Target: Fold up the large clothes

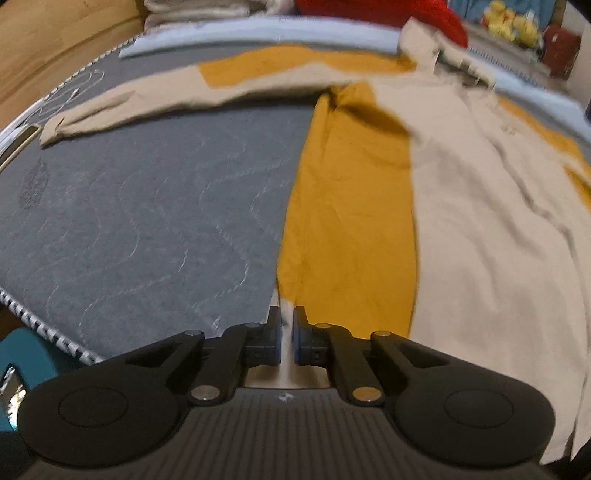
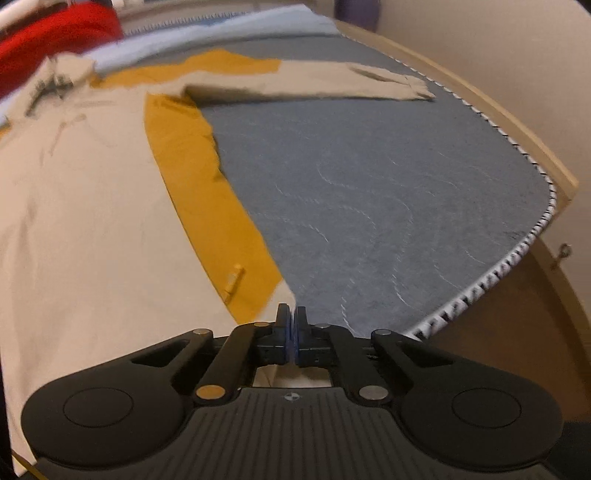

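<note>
A large beige and mustard shirt [image 1: 480, 221] [image 2: 74, 221] lies spread flat on a grey quilted mattress [image 1: 147, 221] [image 2: 388, 184]. One beige sleeve [image 1: 147, 103] stretches out to the left in the left wrist view. The other sleeve [image 2: 332, 85] reaches right in the right wrist view. My left gripper [image 1: 286, 321] is shut on the shirt's bottom hem at its mustard side edge, with pale cloth pinched between the blue pads. At the opposite bottom corner my right gripper [image 2: 291, 321] is shut on the hem, pads pressed together.
A light-blue sheet [image 1: 258, 37] and a red cloth [image 1: 388, 11] lie past the collar. A wooden bed frame [image 1: 55, 37] [image 2: 498, 122] rims the mattress. A white cable [image 1: 70, 92] lies beyond the left cuff. The mattress's striped edge [image 2: 498, 266] runs close on the right.
</note>
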`<state>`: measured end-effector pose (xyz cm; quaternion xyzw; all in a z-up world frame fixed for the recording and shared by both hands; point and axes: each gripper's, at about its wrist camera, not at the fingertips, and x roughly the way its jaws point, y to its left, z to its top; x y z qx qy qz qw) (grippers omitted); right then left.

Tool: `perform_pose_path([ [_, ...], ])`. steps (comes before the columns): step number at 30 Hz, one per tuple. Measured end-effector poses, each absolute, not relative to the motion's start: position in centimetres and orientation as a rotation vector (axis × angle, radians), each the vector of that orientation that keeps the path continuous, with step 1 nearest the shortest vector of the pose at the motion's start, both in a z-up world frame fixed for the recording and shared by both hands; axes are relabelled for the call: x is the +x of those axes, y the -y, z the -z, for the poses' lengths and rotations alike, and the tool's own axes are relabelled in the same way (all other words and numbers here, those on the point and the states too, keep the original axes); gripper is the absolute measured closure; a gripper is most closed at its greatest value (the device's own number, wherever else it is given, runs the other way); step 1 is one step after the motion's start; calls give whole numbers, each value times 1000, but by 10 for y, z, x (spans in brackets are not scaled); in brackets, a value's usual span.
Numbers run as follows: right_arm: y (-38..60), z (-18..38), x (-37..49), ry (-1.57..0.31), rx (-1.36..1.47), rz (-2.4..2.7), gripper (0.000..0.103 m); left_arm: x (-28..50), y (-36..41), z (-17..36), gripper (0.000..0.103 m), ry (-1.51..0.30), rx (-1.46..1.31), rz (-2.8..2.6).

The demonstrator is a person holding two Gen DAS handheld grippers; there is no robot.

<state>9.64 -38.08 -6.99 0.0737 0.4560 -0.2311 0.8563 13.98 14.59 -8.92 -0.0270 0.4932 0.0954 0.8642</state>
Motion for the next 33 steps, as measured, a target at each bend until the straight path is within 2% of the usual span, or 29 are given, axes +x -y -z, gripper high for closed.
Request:
perform_pose_path([
  [3, 377, 62, 92, -921, 72, 573, 100, 136, -130, 79, 92, -972, 51, -234],
  [5, 372, 49, 87, -820, 66, 560, 99, 132, -117, 67, 83, -900, 55, -184],
  [8, 355, 36, 88, -731, 65, 414, 98, 136, -97, 69, 76, -897, 43, -78],
  [9, 351, 38, 91, -750, 71, 366, 97, 140, -95, 76, 75, -939, 33, -62],
  [11, 345, 56, 101, -889, 82, 291, 88, 149, -96, 99, 73, -1088, -16, -42],
  [12, 343, 67, 106, -980, 79, 279, 88, 147, -97, 98, 73, -1065, -28, -47],
  [15, 329, 64, 106, -975, 12, 309, 87, 147, -91, 79, 68, -988, -1, -34],
  [17, 318, 45, 100, -892, -2, 283, 86, 143, -85, 59, 48, -895, 4, -8],
  [19, 305, 22, 92, -789, -24, 250, 84, 136, -79, 43, 40, -818, 11, 10],
  [21, 296, -2, 80, -690, -33, 223, 73, 131, -74, 29, 40, -754, -3, 18],
  [23, 294, -24, 72, -603, -26, 214, 54, 124, -71, 15, 36, -715, -34, 16],
  [24, 292, -34, 67, -563, -11, 213, 53, 120, -68, 8, 34, -692, -47, 9],
  [26, 289, -50, 60, -486, 42, 182, 51, 111, -65, -6, 23, -624, -59, -14],
  [30, 292, -54, 52, -346, 81, 112, 43, 107, -57, -28, 22, -537, -34, -43],
  [33, 297, -51, 55, -358, 84, 159, 43, 119, -51, -52, 22, -507, 13, -83],
])
